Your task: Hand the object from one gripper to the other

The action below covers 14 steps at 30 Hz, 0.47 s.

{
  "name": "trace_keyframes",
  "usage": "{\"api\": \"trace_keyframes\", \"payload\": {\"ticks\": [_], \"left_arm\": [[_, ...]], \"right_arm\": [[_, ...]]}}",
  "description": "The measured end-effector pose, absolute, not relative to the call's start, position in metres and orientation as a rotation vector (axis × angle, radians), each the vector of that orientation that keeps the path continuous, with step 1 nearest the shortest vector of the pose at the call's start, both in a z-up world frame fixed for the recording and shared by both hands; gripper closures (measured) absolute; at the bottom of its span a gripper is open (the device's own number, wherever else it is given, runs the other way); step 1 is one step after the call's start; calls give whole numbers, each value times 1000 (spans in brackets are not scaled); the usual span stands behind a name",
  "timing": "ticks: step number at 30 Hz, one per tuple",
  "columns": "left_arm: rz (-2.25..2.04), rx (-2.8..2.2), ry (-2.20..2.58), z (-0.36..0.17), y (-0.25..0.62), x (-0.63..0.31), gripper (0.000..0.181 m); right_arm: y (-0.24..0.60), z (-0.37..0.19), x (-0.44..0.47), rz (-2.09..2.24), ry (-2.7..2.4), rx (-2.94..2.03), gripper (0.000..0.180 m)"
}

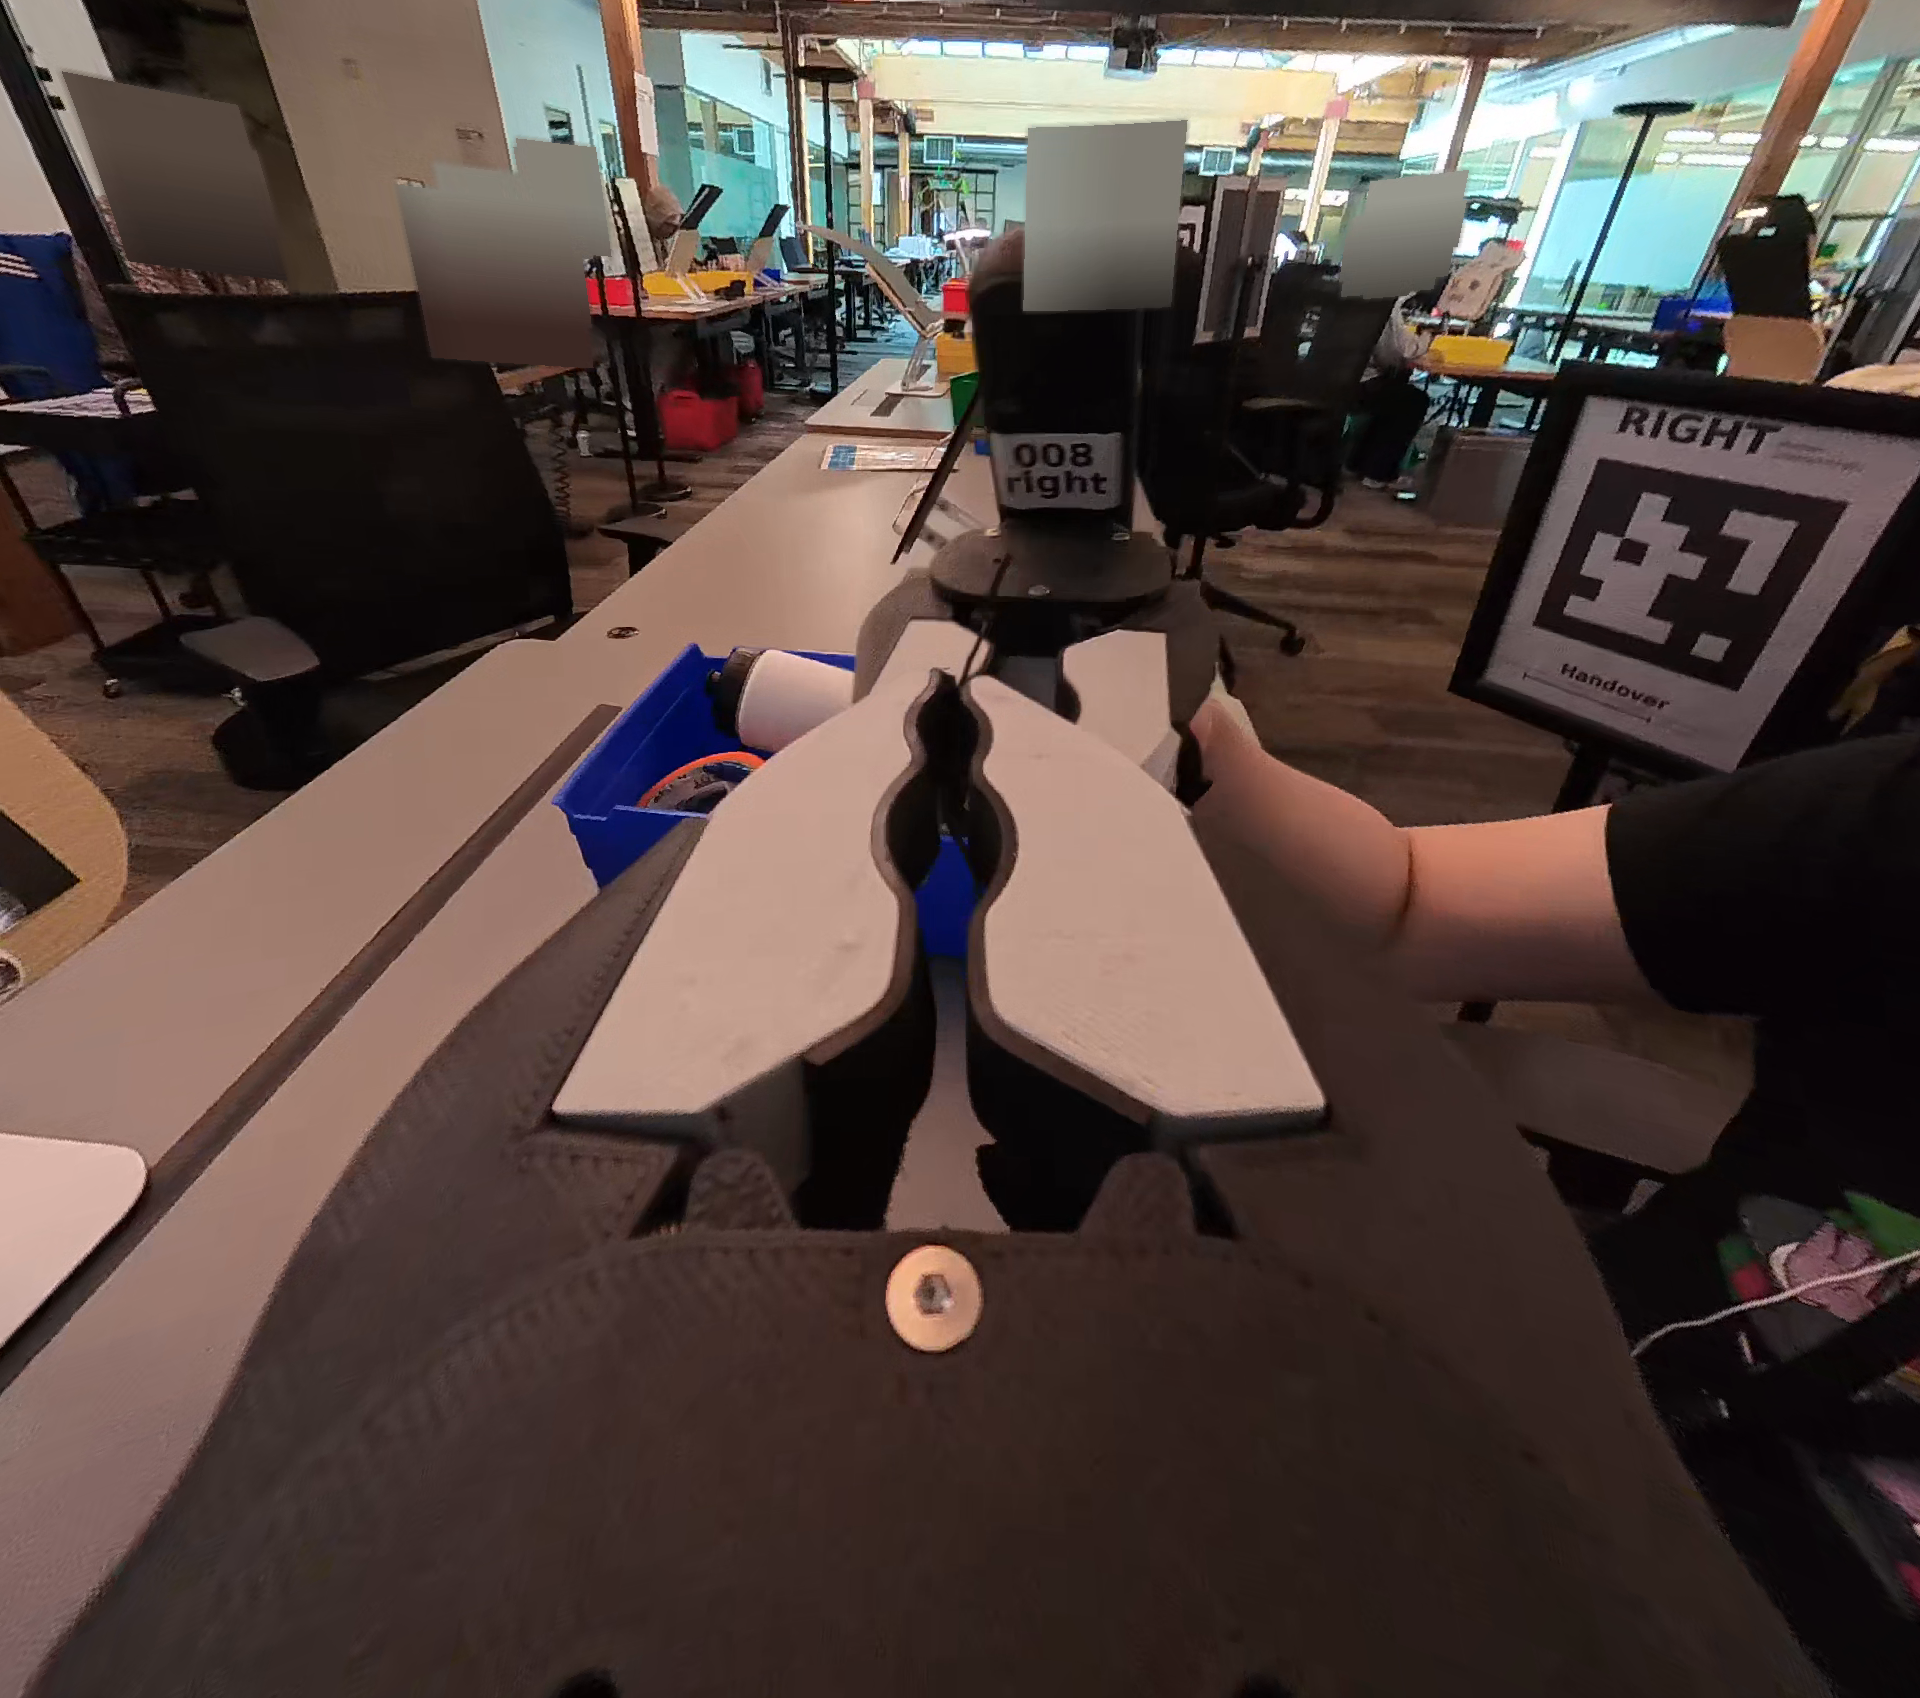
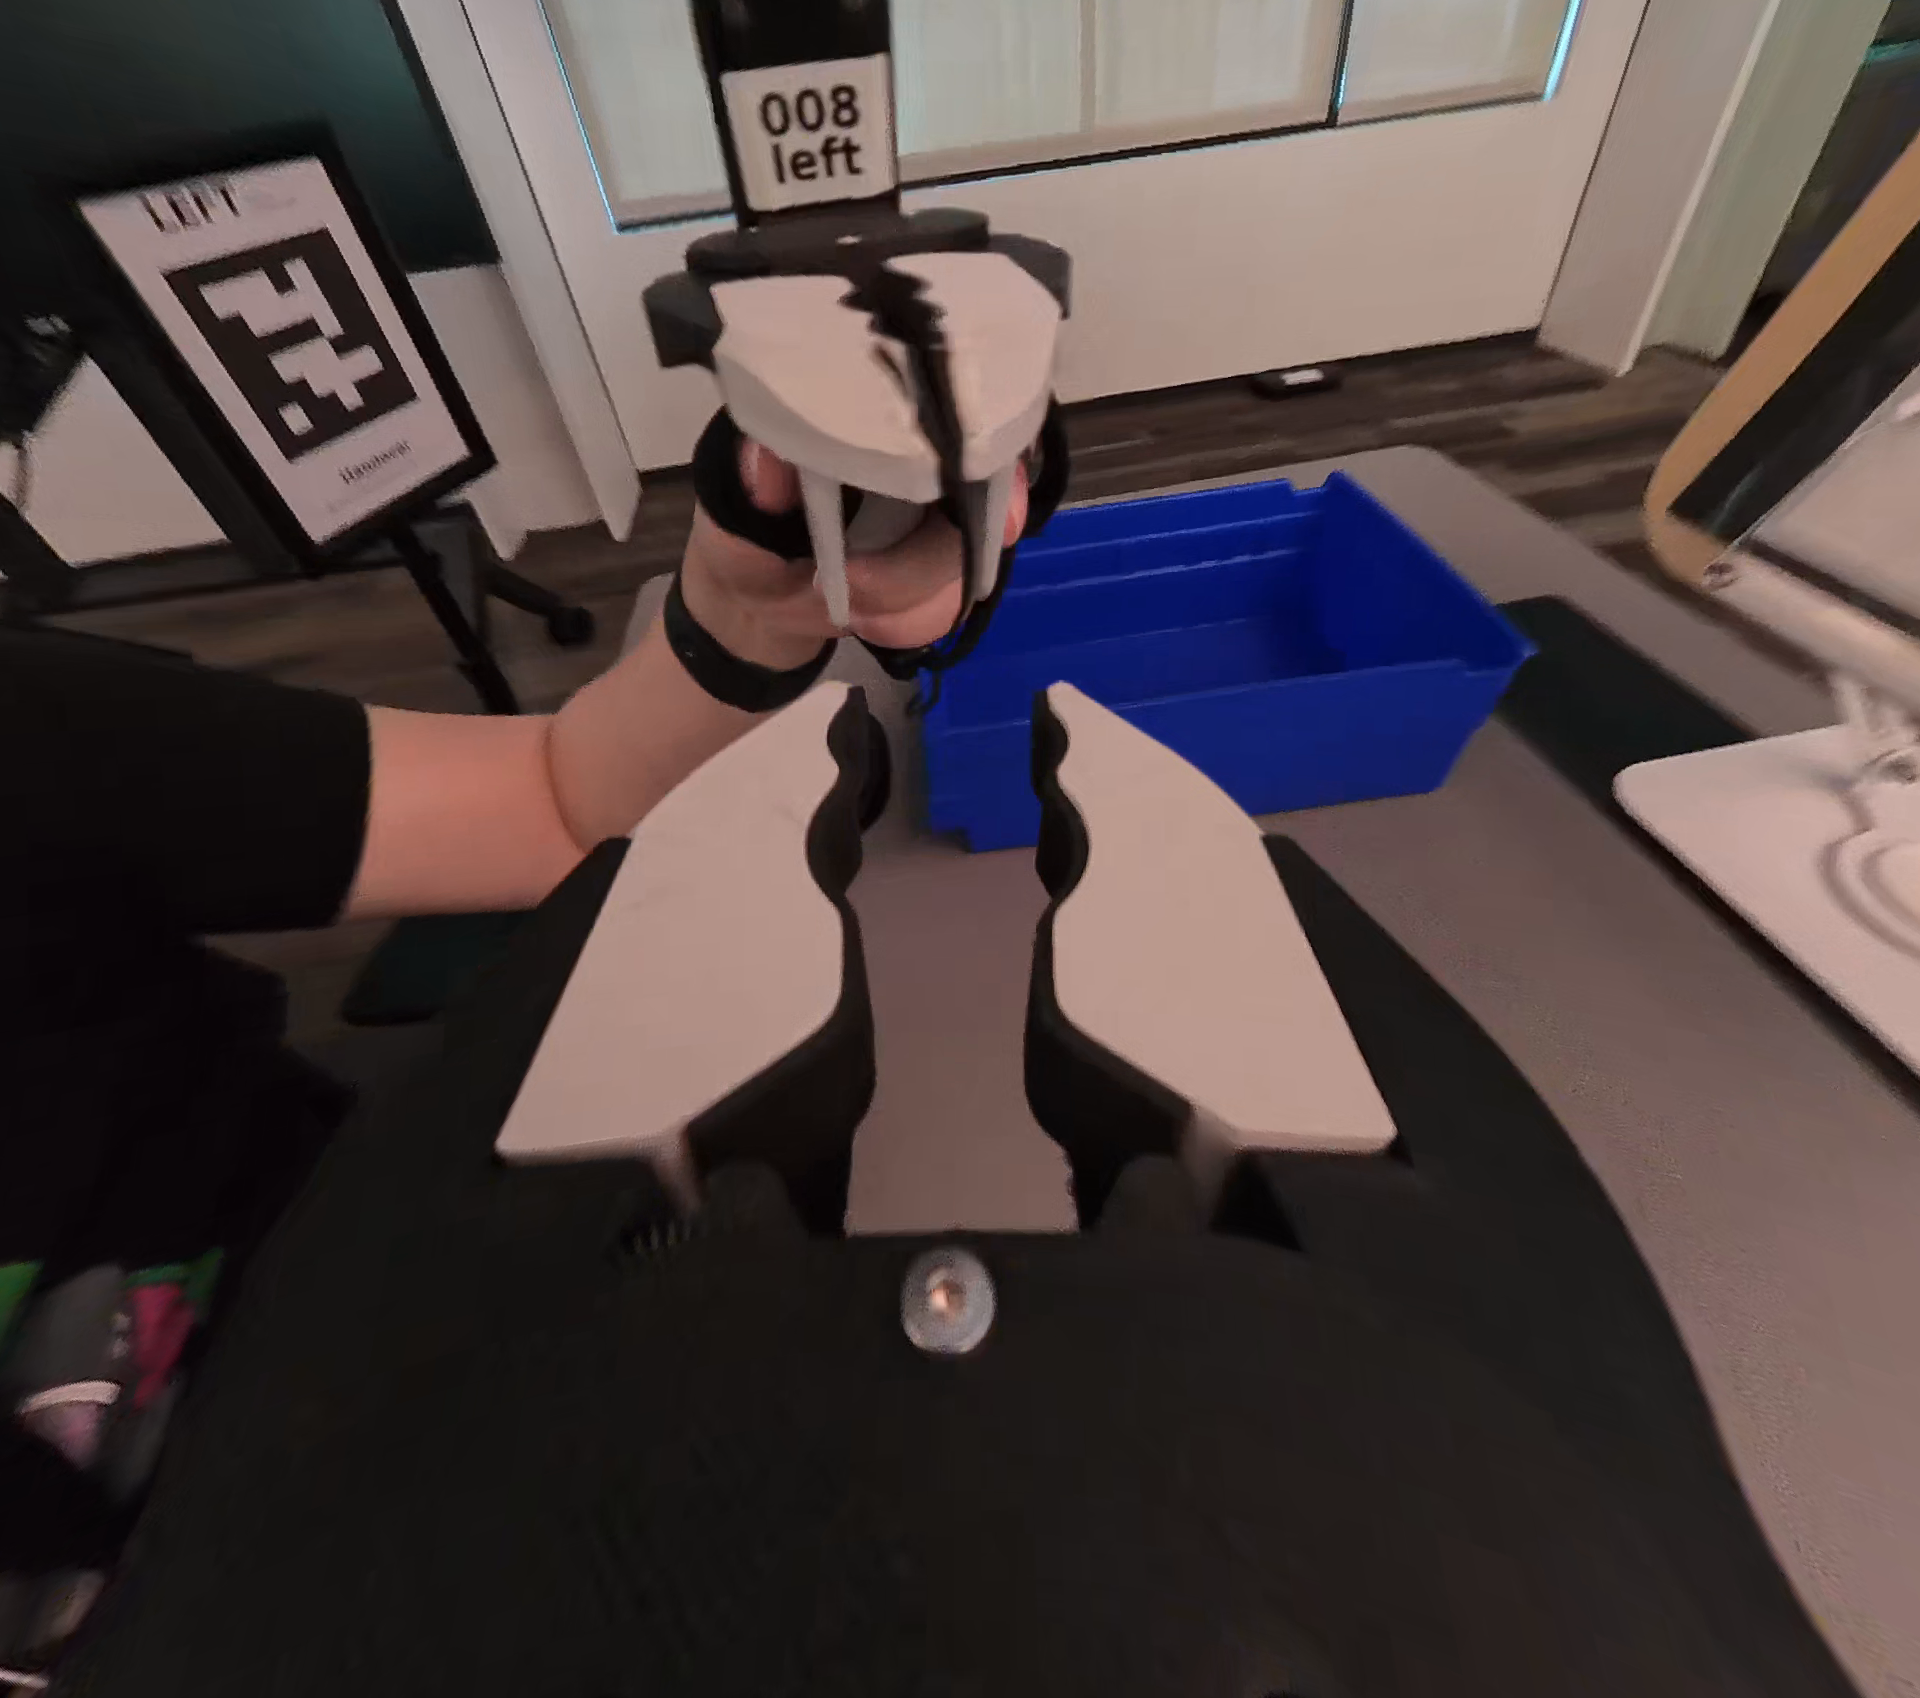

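Observation:
My left gripper point(image 1: 956, 698) is shut on a thin black cord point(image 1: 982, 609) that sticks up out of its fingertips. In the right wrist view the left gripper point(image 2: 951, 459) faces me from above, jaws closed, and the cord point(image 2: 927, 661) dangles from it with a knot at its lower end. My right gripper point(image 2: 948, 703) is open and empty, its fingertips just below the hanging cord and not touching it. In the left wrist view the right gripper point(image 1: 1039, 672) faces me close behind my fingertips, jaws spread.
A grey table point(image 1: 312, 900) runs under both grippers. A blue bin point(image 1: 634, 775) holds a white bottle point(image 1: 795, 692). Another blue bin point(image 2: 1247, 713) stands ahead of the right gripper. Marker signs point(image 1: 1683, 568) point(image 2: 291, 339) stand on easels. A black chair point(image 1: 364, 485) is left. The gap from one gripper's tips to the other's is roughly 5 centimetres.

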<state>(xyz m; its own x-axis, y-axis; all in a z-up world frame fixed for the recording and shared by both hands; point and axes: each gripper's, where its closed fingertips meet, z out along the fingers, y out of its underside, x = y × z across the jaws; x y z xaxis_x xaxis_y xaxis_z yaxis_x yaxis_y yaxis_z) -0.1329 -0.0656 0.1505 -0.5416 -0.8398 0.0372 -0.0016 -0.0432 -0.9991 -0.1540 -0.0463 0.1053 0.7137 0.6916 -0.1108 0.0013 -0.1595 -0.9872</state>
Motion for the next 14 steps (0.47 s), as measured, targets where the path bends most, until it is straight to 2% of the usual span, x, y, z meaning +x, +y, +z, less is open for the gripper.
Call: {"api": "trace_keyframes", "payload": {"ticks": [1,7,10,14], "left_arm": [[-1653,-907,1598,149,-66,-132,181],[-1618,-909,1619,144,-68,-130,181],[-1616,-902,1624,144,-70,-131,181],[-1680,-931,1607,148,-70,-135,181]], "right_arm": [[-44,104,-155,713,-542,-1636,152],[-42,112,-156,879,-465,-1572,162],[-44,115,-152,874,-474,-1546,176],[-38,114,-127,514,-522,-1557,179]]}}
